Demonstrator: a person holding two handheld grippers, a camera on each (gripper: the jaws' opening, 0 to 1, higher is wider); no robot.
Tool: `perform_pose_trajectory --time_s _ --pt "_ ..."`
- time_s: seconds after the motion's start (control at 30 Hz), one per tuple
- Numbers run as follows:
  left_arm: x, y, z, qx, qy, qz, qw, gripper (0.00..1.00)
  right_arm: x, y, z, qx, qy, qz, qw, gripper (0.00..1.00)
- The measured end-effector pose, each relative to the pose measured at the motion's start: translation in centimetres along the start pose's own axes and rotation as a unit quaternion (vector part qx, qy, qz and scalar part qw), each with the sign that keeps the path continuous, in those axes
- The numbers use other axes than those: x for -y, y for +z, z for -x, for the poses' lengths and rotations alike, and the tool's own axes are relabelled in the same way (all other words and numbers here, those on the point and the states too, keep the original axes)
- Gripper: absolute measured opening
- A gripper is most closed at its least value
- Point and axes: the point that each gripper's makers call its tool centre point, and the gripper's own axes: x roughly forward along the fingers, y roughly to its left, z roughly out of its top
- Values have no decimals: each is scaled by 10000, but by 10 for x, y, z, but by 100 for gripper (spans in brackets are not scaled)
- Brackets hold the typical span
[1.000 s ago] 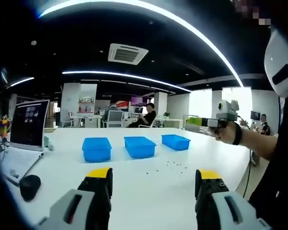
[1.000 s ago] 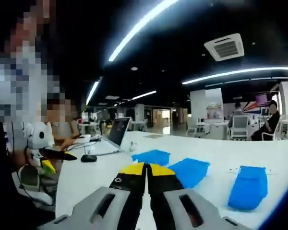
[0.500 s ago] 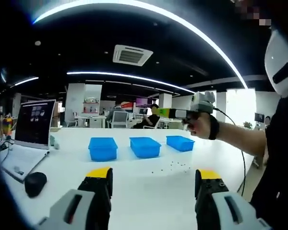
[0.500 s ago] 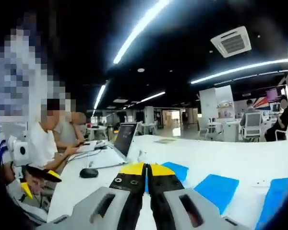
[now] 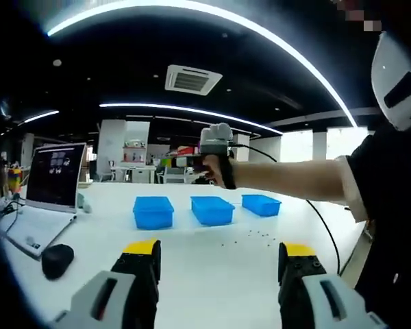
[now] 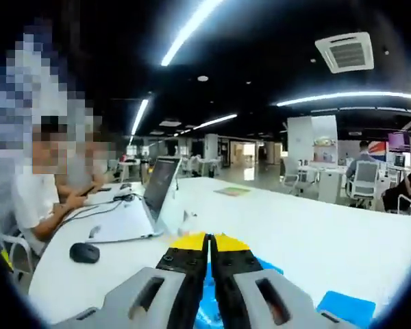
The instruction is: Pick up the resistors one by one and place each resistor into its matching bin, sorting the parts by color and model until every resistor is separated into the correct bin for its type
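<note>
Three blue bins [image 5: 153, 212], [image 5: 212, 210], [image 5: 261, 204] stand in a row on the white table [image 5: 212, 267]. Several tiny dark resistors [image 5: 250, 236] lie scattered in front of the bins, right of centre. My left gripper [image 5: 219, 259] hovers low over the near table, its yellow-tipped jaws wide apart with nothing between them. A hand on an outstretched arm holds my right gripper [image 5: 185, 162] in the air above the bins. In the right gripper view, the right gripper [image 6: 209, 241] has its jaws pressed together, empty, over blue bin edges [image 6: 346, 306].
An open laptop [image 5: 55, 181] and a black mouse [image 5: 57, 261] sit at the table's left end, also seen as laptop [image 6: 157, 195] and mouse [image 6: 85, 252]. People sit at that end [image 6: 34, 199]. Office desks and chairs stand behind.
The hand with the right gripper has swung left across the left gripper view, from beyond the right bin to above the bins. Both grippers keep their state.
</note>
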Motion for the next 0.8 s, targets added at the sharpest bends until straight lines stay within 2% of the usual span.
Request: perform_pose_trajectory --time_s 0.2,0.23,0.37,0.47,0.63,0.8 --pt "-5 1 3 26 65 23 10000 70 0 -12 -16 -241 -132 140 9995 6" --pt "-5 1 4 22 68 28 10000 70 0 -13 -18 -252 -132 167 9995 8" --pt "-5 0 4 7 62 28 10000 70 4 -12 -17 -195 -260 332 9989 28" --pt "-5 1 5 35 54 29 10000 70 5 -9 -12 -157 -275 373 9988 35" --pt "-5 1 4 52 43 35 10000 70 7 -5 8 -86 -247 371 9990 38" --pt "-2 3 -1 85 -41 -7 10000 70 9 -6 54 43 -212 276 9994 38"
